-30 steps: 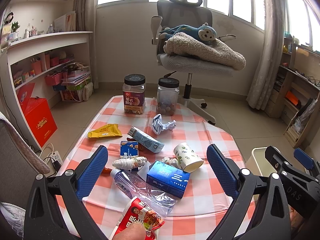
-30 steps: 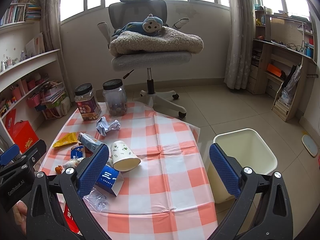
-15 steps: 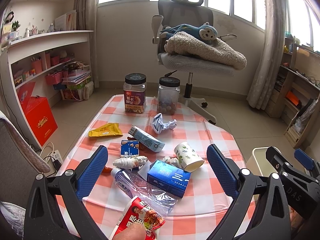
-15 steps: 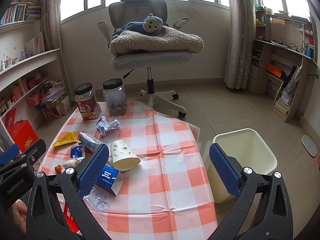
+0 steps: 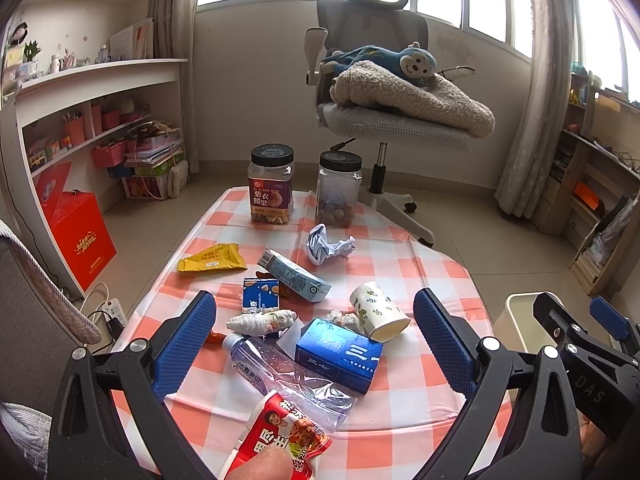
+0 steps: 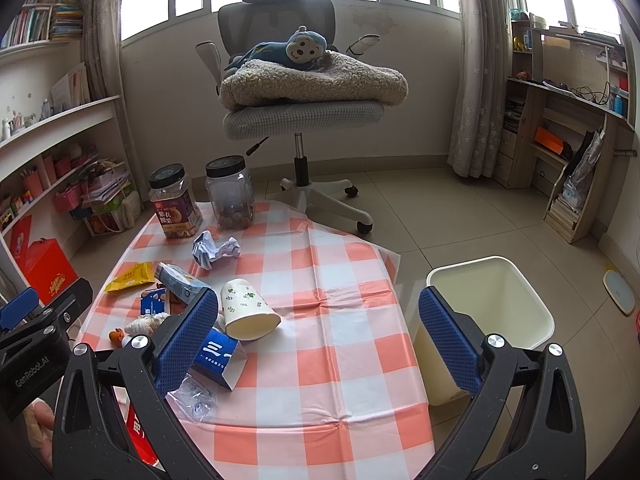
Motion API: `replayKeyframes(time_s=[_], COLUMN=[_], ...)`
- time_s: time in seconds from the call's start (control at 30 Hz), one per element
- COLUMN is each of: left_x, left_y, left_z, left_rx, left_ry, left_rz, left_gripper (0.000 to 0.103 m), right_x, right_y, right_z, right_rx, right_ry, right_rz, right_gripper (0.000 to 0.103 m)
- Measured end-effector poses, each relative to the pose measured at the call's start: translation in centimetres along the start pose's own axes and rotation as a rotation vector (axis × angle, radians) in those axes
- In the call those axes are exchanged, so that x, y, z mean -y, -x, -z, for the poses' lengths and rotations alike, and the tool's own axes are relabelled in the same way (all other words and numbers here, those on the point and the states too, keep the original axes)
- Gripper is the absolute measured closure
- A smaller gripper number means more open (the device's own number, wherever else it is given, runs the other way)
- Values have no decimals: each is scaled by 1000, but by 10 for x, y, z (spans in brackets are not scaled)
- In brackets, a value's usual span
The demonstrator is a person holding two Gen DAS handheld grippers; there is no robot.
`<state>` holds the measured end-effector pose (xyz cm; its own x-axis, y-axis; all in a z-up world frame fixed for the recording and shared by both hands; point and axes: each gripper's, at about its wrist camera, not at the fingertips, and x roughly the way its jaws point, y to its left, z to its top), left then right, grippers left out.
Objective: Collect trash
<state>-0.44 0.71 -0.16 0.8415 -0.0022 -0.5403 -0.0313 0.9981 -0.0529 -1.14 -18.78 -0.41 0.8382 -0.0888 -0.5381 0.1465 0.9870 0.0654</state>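
Observation:
Litter covers the near left part of the checked tablecloth: a tipped paper cup, a blue carton, a crushed clear bottle, a red snack wrapper, crumpled paper, a yellow wrapper and small cartons. My left gripper hangs open above the near litter, holding nothing. My right gripper is open over the table's right side. A cream bin stands on the floor to the right.
Two black-lidded jars stand at the table's far edge. An office chair with a blanket and plush monkey is behind. Shelves line the left wall; a red box sits on the floor. A fingertip shows at bottom.
Both views have drifted very slightly; the litter and bin sit where they were, and both grippers remain open.

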Motion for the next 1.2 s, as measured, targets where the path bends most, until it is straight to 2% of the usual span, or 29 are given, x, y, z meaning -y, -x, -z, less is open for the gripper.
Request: replayKeyframes(time_s=[0.33,0.37,0.5,1.2], left_x=[-2,-7,-10,-10], left_y=[0,-7,-4,-10], left_z=[1,12,17,14], left_rx=[-6,-7,-8,-32], left_ry=[3,3,5,6], left_rz=[-2,-2,-3,-9], left_gripper=[7,7,7,7], right_x=[0,0,-1,9], right_y=[-1,-1,-2,-1], right_z=[1,1,1,-2], right_rx=[-1,-1,-3,-6], right_ry=[0,0,1,-2], right_rz=[0,0,0,0], right_gripper=[7,7,7,7])
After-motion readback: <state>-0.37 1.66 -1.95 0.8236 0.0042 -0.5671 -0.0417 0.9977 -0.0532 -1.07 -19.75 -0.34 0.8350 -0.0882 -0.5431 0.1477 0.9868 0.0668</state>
